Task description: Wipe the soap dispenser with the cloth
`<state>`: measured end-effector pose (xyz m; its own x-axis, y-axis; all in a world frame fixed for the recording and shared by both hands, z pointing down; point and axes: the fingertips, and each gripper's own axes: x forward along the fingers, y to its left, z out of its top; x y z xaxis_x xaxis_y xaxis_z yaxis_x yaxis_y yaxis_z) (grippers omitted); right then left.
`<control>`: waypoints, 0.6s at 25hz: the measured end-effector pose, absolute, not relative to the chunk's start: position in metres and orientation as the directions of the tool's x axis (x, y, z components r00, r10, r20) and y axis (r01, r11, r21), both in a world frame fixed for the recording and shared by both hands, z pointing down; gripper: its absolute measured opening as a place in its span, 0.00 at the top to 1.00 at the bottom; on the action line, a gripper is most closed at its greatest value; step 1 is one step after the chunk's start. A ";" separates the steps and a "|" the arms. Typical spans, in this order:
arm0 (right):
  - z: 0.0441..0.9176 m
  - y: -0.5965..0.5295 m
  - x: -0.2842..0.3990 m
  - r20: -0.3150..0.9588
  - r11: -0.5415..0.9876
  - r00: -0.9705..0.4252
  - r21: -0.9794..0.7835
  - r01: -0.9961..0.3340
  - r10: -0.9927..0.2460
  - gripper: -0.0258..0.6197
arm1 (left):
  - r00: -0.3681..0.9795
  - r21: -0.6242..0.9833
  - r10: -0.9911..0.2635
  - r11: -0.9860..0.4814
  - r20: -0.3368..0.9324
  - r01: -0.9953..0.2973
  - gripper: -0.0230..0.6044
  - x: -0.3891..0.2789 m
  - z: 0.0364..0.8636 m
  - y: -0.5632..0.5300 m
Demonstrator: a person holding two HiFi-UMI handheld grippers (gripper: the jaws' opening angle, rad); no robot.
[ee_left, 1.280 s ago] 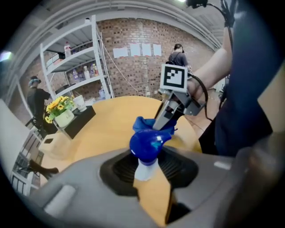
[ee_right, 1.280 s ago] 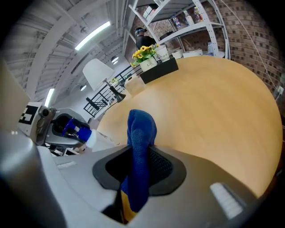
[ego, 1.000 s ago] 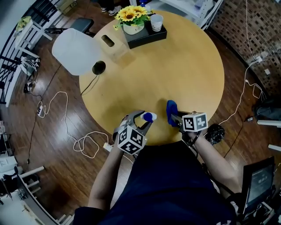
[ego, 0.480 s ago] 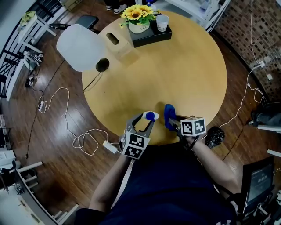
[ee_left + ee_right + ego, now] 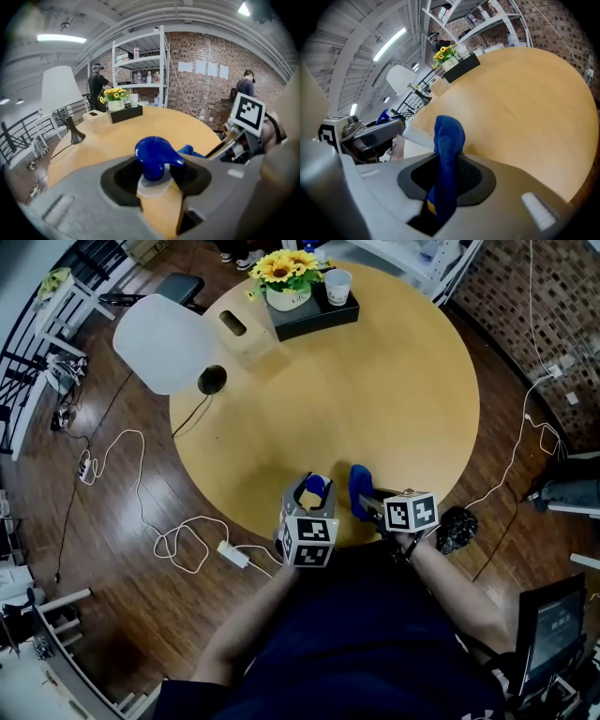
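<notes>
Round and pale wood, the counter (image 5: 403, 381) stands on a dark plank floor strewn with white cables (image 5: 141, 474), with a brick wall (image 5: 201, 89) and metal shelves (image 5: 140, 70) behind. At its far edge a black tray (image 5: 314, 315) carries a pot of sunflowers (image 5: 284, 276) and a white cup (image 5: 337, 285), and a white lamp shade (image 5: 159, 343) rises beside it.

At the near edge, close to the person's body, the left claw (image 5: 313, 495) holds the soap dispenser (image 5: 153, 157). Its jaws have just been closing, and they clamp the bottle below its white collar. The blue pump head stands upright above them, its spout turned toward the right claw (image 5: 367, 499).

The right claw pinches a folded blue cloth (image 5: 447, 140), which sticks up out of the jaws. The cloth is near the dispenser and, from the head view, a little apart from it.
</notes>
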<state>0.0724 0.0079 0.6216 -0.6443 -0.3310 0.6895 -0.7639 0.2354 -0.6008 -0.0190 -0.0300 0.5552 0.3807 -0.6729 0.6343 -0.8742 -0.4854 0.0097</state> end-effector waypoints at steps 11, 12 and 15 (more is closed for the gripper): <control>0.622 0.011 0.077 0.689 0.235 -0.644 -0.601 -0.764 -0.334 0.82 | 0.459 -0.226 -0.709 -0.644 0.535 -0.731 0.63 -0.018 0.546 -0.025; 0.621 0.012 0.075 0.688 0.236 -0.645 -0.601 -0.763 -0.332 0.82 | 0.463 -0.270 -0.712 -0.658 0.529 -0.703 0.61 -0.018 0.545 -0.024; 0.619 0.017 0.072 0.684 0.233 -0.653 -0.611 -0.756 -0.325 0.82 | 0.528 -0.271 -0.669 -0.718 0.523 -0.641 0.50 -0.012 0.540 -0.021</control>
<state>0.0721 0.0173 0.6186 -0.6529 -0.3250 0.6842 -0.7564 0.2329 -0.6112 -0.0115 -0.0212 0.5401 0.5279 -0.6688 0.5235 -0.6408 -0.7181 -0.2714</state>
